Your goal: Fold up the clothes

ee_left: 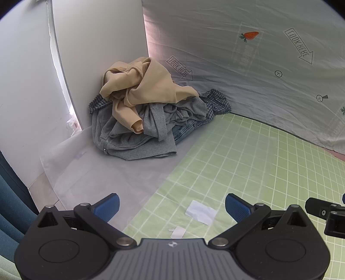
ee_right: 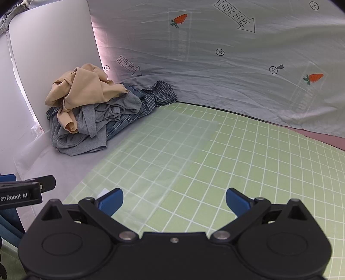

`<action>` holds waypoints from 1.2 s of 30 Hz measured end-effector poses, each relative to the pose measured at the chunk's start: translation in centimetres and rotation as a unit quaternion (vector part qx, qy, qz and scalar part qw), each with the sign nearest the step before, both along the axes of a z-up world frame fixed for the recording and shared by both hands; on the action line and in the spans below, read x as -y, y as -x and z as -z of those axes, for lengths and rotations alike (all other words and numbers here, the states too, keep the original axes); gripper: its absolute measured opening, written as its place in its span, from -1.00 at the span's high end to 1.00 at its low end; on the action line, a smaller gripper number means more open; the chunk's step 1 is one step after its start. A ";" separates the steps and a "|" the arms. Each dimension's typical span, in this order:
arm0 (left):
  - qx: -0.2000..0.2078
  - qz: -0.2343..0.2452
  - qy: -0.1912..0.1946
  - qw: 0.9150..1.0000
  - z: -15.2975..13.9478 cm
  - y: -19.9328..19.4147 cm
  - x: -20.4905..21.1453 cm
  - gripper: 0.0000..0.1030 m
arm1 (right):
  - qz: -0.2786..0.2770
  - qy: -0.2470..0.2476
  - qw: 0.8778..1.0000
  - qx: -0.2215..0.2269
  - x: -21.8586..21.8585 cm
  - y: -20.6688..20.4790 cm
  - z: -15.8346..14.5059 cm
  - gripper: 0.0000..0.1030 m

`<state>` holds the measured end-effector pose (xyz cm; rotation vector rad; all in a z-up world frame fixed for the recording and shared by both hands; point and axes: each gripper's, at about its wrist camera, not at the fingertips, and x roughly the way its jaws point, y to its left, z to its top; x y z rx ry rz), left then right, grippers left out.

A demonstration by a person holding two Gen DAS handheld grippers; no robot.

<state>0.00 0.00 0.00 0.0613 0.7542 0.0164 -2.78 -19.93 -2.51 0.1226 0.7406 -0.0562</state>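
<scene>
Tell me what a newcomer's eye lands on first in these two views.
First, the pile of crumpled clothes heaped in the far left corner, a tan garment on top of grey, denim and checked pieces. Next, the pale backdrop sheet printed with orange carrots and arrows, hanging behind the green grid mat. Both claws, left and right, sit open and empty up front.

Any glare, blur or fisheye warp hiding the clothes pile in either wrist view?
Left wrist view: pile sharp, evenly lit; a bright strip of light beside the white panel left of it, not on the pile; grid mat lines bow toward the edges. Right wrist view: pile sharp too; corners vignetted dark; a translucent sheet hazes the mat.
</scene>
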 end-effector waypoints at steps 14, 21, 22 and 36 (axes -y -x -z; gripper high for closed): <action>0.002 -0.001 0.001 1.000 -0.1 0.0 -0.1 -1.00 | -0.001 -0.002 1.000 0.001 0.3 0.2 -0.4 -0.99; 0.002 0.000 0.001 1.000 -0.2 0.3 0.0 -0.99 | 0.000 -0.002 1.000 0.002 0.3 0.3 -0.3 -0.99; 0.002 0.000 0.001 1.000 -0.1 0.3 0.0 -0.99 | 0.000 -0.002 1.000 0.002 0.2 0.3 -0.4 -0.99; 0.000 0.002 0.001 1.000 -0.1 0.3 0.1 -0.99 | 0.000 -0.003 1.000 0.001 0.1 0.3 -0.3 -0.99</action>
